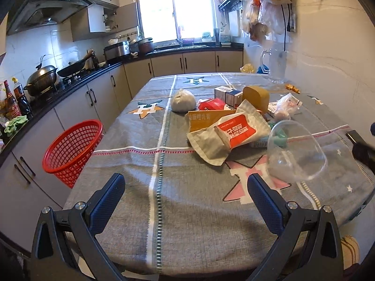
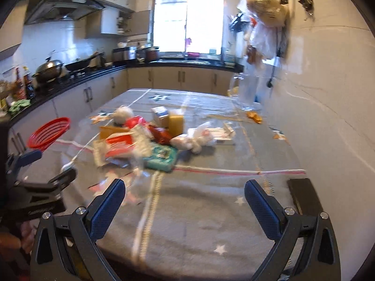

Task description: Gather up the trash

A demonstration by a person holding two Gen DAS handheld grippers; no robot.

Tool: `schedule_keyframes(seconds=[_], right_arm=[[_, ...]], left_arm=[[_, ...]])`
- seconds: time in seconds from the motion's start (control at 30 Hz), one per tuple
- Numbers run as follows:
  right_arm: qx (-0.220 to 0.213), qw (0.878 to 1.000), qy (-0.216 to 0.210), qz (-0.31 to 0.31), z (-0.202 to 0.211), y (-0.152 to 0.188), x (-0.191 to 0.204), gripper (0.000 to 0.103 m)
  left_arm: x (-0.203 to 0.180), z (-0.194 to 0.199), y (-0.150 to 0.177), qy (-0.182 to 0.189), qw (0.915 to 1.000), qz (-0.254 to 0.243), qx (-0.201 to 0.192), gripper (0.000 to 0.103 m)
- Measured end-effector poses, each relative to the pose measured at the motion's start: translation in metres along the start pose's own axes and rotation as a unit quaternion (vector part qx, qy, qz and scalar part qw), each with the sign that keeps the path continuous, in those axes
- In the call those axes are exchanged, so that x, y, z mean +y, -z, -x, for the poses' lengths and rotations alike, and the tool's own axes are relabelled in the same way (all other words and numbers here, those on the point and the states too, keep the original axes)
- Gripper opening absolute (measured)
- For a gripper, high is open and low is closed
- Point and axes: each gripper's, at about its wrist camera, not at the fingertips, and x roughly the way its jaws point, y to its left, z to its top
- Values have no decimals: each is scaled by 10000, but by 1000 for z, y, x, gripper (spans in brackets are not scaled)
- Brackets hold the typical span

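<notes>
A heap of trash lies mid-table: a white-and-red wrapper (image 1: 236, 132), an orange carton (image 1: 204, 119), a grey tied bag (image 1: 183, 100), small boxes (image 1: 228, 93), a crumpled white bag (image 1: 287, 105) and a clear plastic bowl (image 1: 296, 151) on its side. A red mesh basket (image 1: 73, 151) stands off the table's left edge. My left gripper (image 1: 186, 190) is open above the near cloth, short of the heap. My right gripper (image 2: 185, 195) is open too, nothing between its fingers. The right wrist view is blurred; the heap (image 2: 140, 140), a teal packet (image 2: 161, 158) and the basket (image 2: 50, 132) show.
The table (image 1: 140, 222) wears a grey starred cloth. A clear jug (image 1: 276, 64) and orange scraps (image 1: 293, 87) sit near the right wall. Kitchen counter with wok and pots (image 1: 44, 77) runs along the left. Plastic bags (image 1: 264, 7) hang on the wall. A dark block (image 2: 304, 195) lies at the right.
</notes>
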Motion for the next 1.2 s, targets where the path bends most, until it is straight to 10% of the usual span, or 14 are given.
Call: schedule_keyframes(seconds=[1.2], right_arm=[[284, 9968, -727, -165, -6, 9, 11, 69]], left_arm=[[7, -7, 14, -196, 9997, -56, 124, 103]])
